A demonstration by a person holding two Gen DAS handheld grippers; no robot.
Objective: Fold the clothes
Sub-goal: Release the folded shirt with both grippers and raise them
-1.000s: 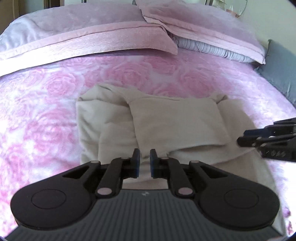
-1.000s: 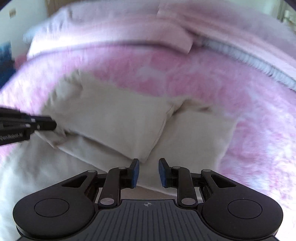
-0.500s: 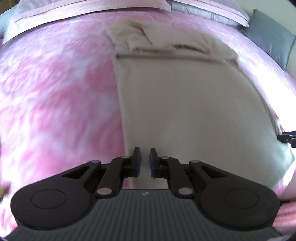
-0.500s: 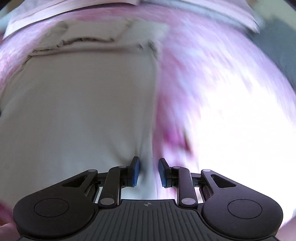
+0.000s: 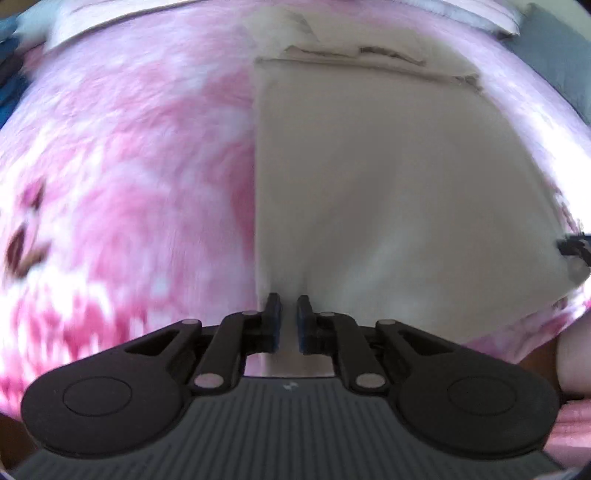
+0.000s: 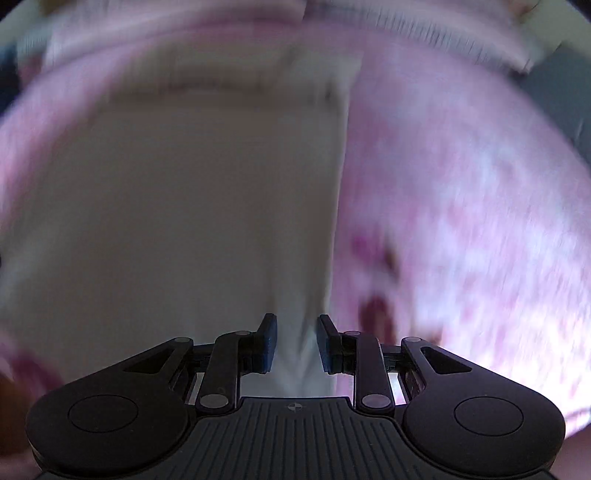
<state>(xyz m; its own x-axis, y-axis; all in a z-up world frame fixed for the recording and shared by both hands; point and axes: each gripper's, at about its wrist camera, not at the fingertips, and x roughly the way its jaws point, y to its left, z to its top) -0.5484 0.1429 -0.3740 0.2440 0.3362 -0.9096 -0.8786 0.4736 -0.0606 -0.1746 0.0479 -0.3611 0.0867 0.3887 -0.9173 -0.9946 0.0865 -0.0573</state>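
A beige garment (image 5: 388,177) lies flat on the pink floral bedspread (image 5: 129,166), its far end folded in near the pillows. My left gripper (image 5: 287,317) hovers over the garment's near left corner, jaws a narrow gap apart with cloth showing between them. My right gripper (image 6: 294,341) is over the garment's (image 6: 184,221) near right edge, jaws apart with cloth between them. The right gripper's tip also shows at the right edge of the left wrist view (image 5: 576,247). Both views are blurred by motion.
Pink pillows (image 6: 406,22) lie along the head of the bed. A grey cushion (image 5: 554,44) sits at the far right. The bedspread (image 6: 461,203) extends on both sides of the garment.
Both grippers have pulled back from the folded top part to the near hem of the garment. The right gripper's jaws stand wider apart than before.
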